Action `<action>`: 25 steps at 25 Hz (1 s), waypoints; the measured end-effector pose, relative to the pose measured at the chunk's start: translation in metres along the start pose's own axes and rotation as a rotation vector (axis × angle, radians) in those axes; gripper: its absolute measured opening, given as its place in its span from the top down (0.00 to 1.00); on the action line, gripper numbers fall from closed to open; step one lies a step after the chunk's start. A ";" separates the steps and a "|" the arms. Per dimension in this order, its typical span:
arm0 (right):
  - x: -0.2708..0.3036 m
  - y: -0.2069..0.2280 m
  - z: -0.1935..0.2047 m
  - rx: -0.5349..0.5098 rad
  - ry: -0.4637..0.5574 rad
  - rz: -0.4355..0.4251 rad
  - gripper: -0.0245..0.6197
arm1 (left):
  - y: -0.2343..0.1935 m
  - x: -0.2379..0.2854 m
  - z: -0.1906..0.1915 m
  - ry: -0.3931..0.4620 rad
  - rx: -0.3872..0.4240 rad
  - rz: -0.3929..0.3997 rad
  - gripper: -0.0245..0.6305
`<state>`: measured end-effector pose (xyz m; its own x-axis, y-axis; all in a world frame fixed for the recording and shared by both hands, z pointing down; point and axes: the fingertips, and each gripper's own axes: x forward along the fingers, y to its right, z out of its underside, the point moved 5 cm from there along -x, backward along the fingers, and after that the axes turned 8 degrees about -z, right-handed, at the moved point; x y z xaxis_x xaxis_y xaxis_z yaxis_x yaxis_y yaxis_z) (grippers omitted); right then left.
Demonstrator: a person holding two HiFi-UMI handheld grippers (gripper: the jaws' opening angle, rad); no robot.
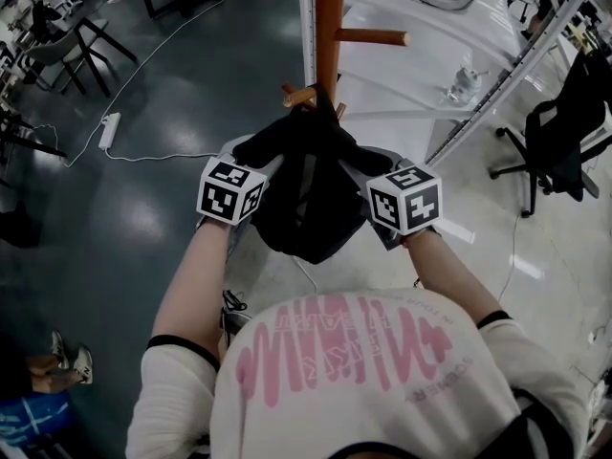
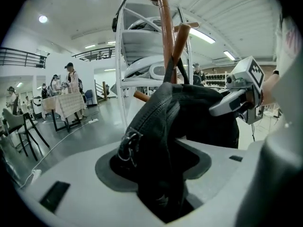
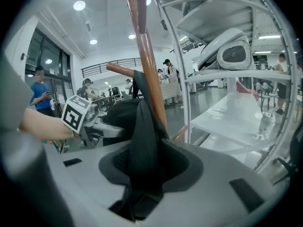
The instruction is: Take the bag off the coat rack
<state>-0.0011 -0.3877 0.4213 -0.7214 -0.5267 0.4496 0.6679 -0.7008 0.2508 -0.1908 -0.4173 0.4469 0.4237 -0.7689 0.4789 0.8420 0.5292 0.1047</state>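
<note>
Top centre of the head view: the brown wooden coat rack (image 1: 330,27) stands tall, pegs jutting out. Right below it, mid-frame, the black bag (image 1: 306,208) hangs against the pole, its top bunched at a lower peg. The left gripper (image 2: 158,174) has its jaws clamped on a thick stitched fold of the bag. The right gripper (image 3: 142,174) pinches a thinner fold, with the pole just behind.

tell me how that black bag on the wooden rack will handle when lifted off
Probably floppy: the black fabric bag folds and bunches where the left tongs and right tongs pinch it. Likely to sag and swing once off the brown wooden coat rack; its body hangs slack between them. Its metal ring could snag a peg.
</note>
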 end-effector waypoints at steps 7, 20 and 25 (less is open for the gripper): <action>-0.002 -0.004 0.001 -0.036 -0.020 0.046 0.78 | 0.008 -0.010 0.002 -0.008 -0.068 0.049 0.74; -0.007 -0.004 0.003 -0.173 -0.004 0.134 0.83 | 0.025 -0.027 0.006 0.055 -0.206 -0.046 0.77; -0.009 -0.013 0.005 -0.141 -0.010 0.103 0.84 | 0.028 -0.038 0.012 0.077 -0.233 -0.092 0.76</action>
<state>-0.0023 -0.3719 0.4185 -0.6479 -0.5950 0.4756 0.7056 -0.7040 0.0805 -0.1873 -0.3690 0.4422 0.3582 -0.8397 0.4082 0.9286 0.3657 -0.0626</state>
